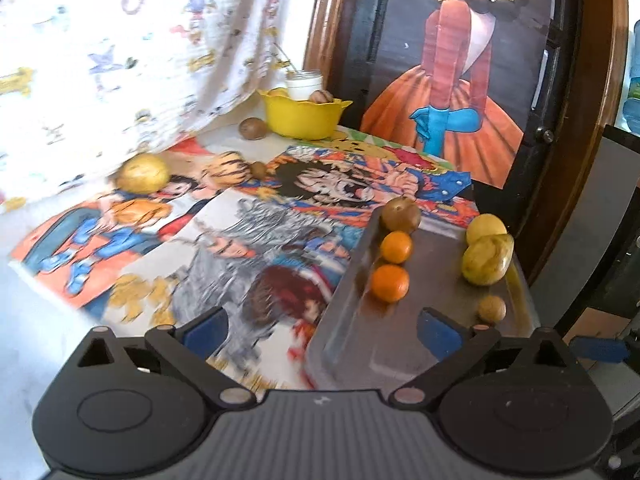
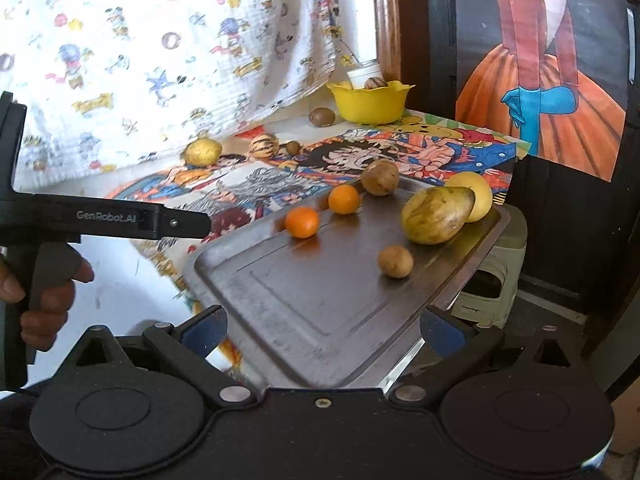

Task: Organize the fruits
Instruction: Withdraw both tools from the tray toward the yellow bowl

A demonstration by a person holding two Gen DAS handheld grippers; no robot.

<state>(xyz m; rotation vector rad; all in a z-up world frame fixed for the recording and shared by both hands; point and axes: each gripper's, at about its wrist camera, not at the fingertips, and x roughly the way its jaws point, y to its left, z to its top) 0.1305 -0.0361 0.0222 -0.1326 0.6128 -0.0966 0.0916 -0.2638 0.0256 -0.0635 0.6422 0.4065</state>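
Note:
A steel tray [image 2: 320,312] lies at the table's right end and carries two oranges [image 2: 302,222] [image 2: 344,199], a brown round fruit [image 2: 380,177], a large yellow-green fruit [image 2: 436,214], a yellow fruit [image 2: 480,196] and a small tan one [image 2: 395,261]. My right gripper [image 2: 324,320] is open over the tray's near end with nothing between its fingers. My left gripper [image 1: 322,320] is open too, straddling the tray's left rim [image 1: 340,308], and empty. Loose on the printed cloth lie a yellow fruit [image 1: 144,172], a striped fruit [image 1: 226,170] and a small brown one [image 1: 258,169].
A yellow bowl [image 1: 302,118] at the back holds a white jar and fruit, with a brown fruit [image 1: 252,128] beside it. A patterned cloth [image 1: 120,60] hangs at the left. A poster on a wooden frame stands behind. A pale stool [image 2: 492,280] sits under the tray's right edge.

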